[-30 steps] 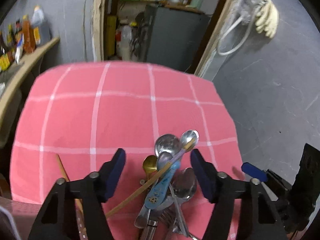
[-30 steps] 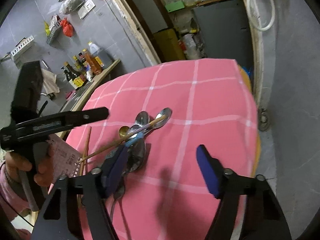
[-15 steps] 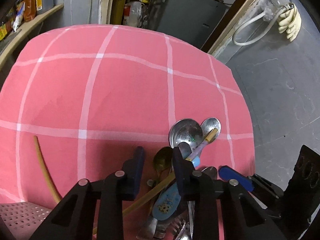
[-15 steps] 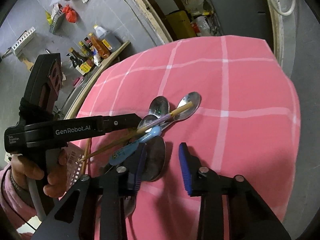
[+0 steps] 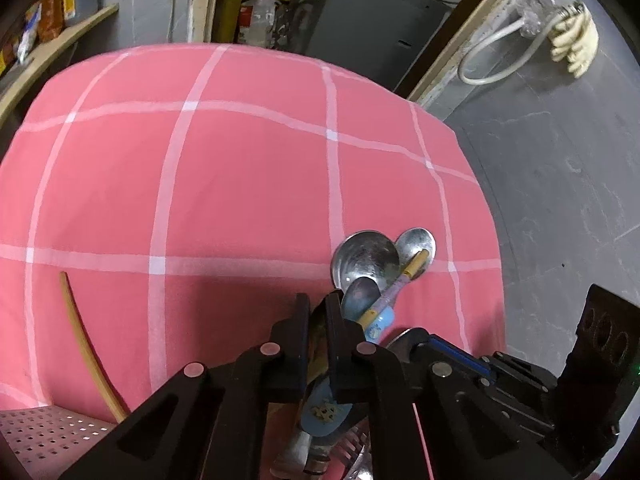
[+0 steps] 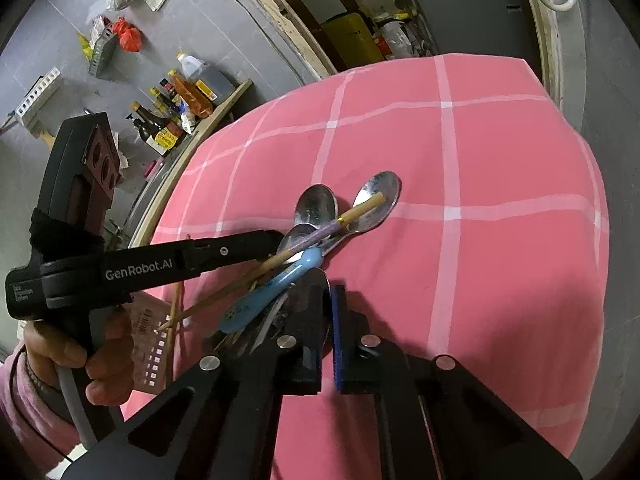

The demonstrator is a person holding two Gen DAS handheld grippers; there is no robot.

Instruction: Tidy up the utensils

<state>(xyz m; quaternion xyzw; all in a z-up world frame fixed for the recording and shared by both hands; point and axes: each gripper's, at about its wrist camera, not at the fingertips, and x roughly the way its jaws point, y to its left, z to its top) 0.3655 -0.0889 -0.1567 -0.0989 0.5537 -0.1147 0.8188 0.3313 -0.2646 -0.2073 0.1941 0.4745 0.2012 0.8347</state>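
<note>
A pile of utensils lies on the pink checked cloth (image 5: 240, 200): steel spoons (image 5: 366, 262), a blue-handled spoon (image 6: 272, 292) and a chopstick (image 6: 312, 240) across them. My left gripper (image 5: 317, 312) is shut on a gold spoon (image 5: 316, 336) at the pile's left side. My right gripper (image 6: 326, 300) is shut on a large steel spoon (image 6: 316, 280) at the pile's near edge. The handles below are hidden by the grippers.
A single chopstick (image 5: 86, 344) lies left of the pile, reaching a pink perforated basket (image 5: 44, 436). A shelf with sauce bottles (image 6: 176, 112) stands left of the table. The cloth's right edge (image 6: 592, 184) drops to a grey floor.
Both grippers went from wide open to shut. The left closed on the gold spoon, the right on the large steel spoon. Both moved closer to the pile.
</note>
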